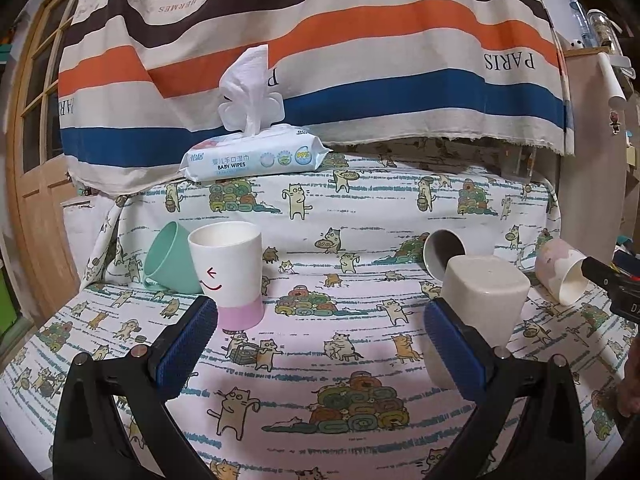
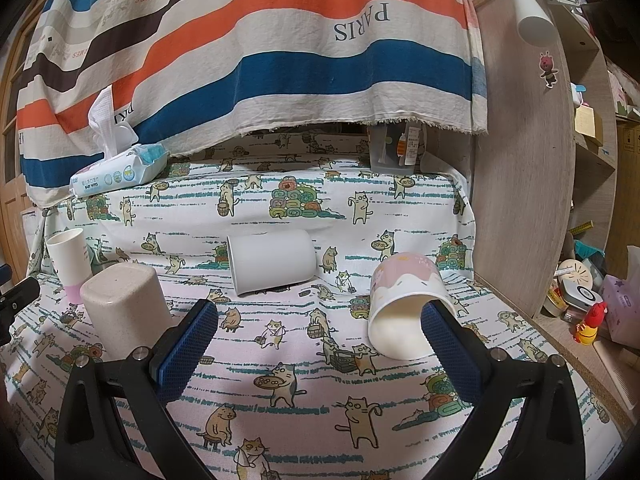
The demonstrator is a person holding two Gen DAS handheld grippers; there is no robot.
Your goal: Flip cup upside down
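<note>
- The left tongs [image 1: 320, 316] stand wide open above the cat-print cloth [image 1: 304, 360] on the bench, with nothing between the blue pads [image 1: 188, 340].
- A beige square cup [image 1: 480, 296] stands upside down just behind the right-hand pad of the left tongs, which partly covers its lower edge; whether they touch cannot be told.
- A white cup with a pink base [image 1: 230, 272] stands upright, mouth up, just behind the left-hand pad, outside the gap.
- A mint-green cup [image 1: 170, 258] leans tilted against the white one, behind it to the left.
- A dark-lined mug [image 1: 442, 252] lies on its side behind the beige cup.
- The right tongs [image 2: 320, 316] are also wide open and grip nothing.
- A pink-patterned cup [image 2: 400, 304] lies tilted on its side, mouth toward the camera, with the right-hand pad [image 2: 448, 344] in front of its rim; contact is unclear.
- A plain white cup [image 2: 272, 262] lies on its side further back, beyond the gap of the right tongs.
- In the right wrist view the beige square cup [image 2: 124, 304] sits to the left of the left-hand pad.
- A pack of baby wipes [image 1: 256, 156] rests at the back of the bench, under a striped cloth [image 1: 320, 60].
</note>
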